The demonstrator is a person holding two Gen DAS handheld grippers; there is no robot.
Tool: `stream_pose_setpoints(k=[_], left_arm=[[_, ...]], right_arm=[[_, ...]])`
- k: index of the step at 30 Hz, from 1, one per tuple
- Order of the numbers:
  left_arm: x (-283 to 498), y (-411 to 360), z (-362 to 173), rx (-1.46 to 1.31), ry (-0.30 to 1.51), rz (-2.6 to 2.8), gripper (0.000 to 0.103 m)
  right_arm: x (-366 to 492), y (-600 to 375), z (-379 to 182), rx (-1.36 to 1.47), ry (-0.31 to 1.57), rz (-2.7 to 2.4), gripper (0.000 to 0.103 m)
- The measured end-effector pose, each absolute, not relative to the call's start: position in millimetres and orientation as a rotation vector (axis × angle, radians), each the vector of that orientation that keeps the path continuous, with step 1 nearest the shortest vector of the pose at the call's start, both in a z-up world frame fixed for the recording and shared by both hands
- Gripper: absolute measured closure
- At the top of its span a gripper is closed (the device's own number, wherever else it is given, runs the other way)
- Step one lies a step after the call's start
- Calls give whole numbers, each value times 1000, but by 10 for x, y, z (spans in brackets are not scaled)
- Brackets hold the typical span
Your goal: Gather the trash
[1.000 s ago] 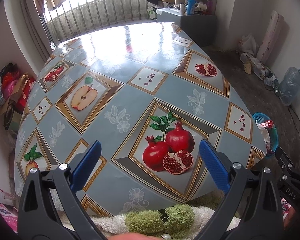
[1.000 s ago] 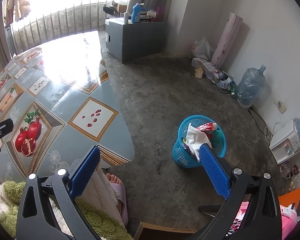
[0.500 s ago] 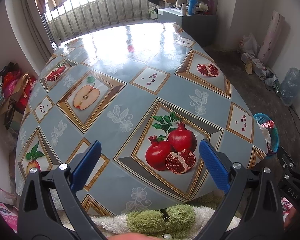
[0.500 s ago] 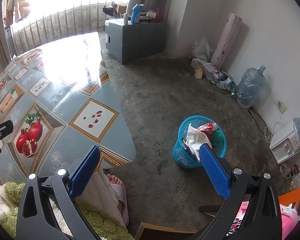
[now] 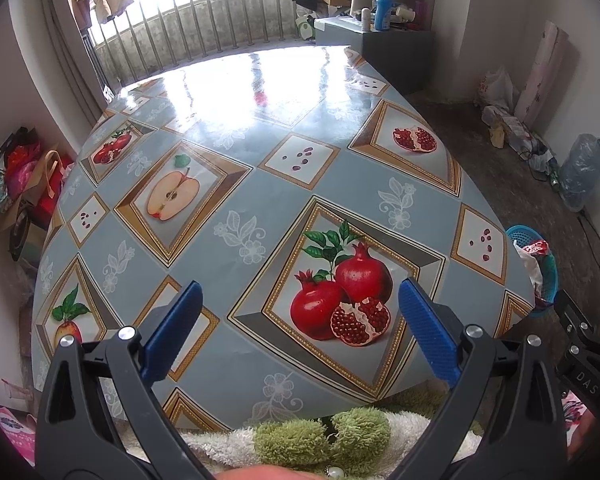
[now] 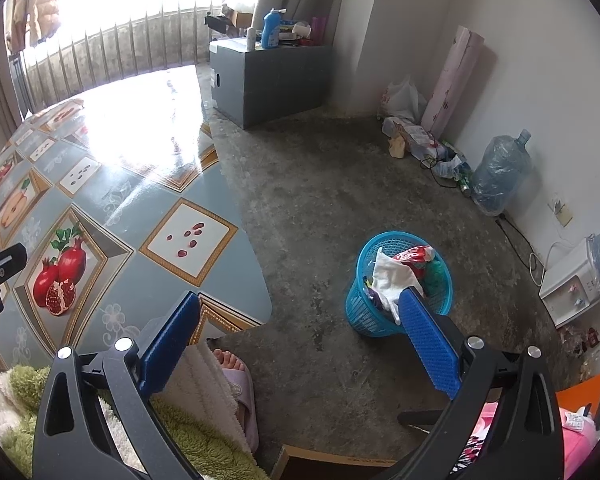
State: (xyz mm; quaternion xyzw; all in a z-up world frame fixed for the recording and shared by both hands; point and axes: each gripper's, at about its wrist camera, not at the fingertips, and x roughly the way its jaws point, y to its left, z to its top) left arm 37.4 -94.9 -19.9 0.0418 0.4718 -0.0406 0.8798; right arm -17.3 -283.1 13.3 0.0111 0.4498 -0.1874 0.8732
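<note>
Both grippers are spread wide with nothing between their blue pads: the left gripper (image 5: 298, 320) hangs over the near edge of the surface (image 5: 340, 184), above a printed pomegranate panel, and the right gripper (image 6: 300, 328) points past the corner of the surface toward the floor (image 6: 340, 184). No loose trash shows on the fruit-patterned cloth; what can be seen of it, white paper and a red wrapper, already sits in the blue basket (image 6: 364, 316) on the floor, well apart from the surface. Collecting looks finished or between pieces, so the next move calls for finding any remaining litter, perhaps the clutter (image 6: 416, 136) along the far wall.
</note>
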Motion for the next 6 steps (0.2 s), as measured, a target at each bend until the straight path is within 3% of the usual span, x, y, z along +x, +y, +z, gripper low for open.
stream_pose_setpoints(k=[6], left_arm=[[375,-954,-193,89,985,-93,9]], right_arm=[[-166,-2829,155,23,935,-399,6]])
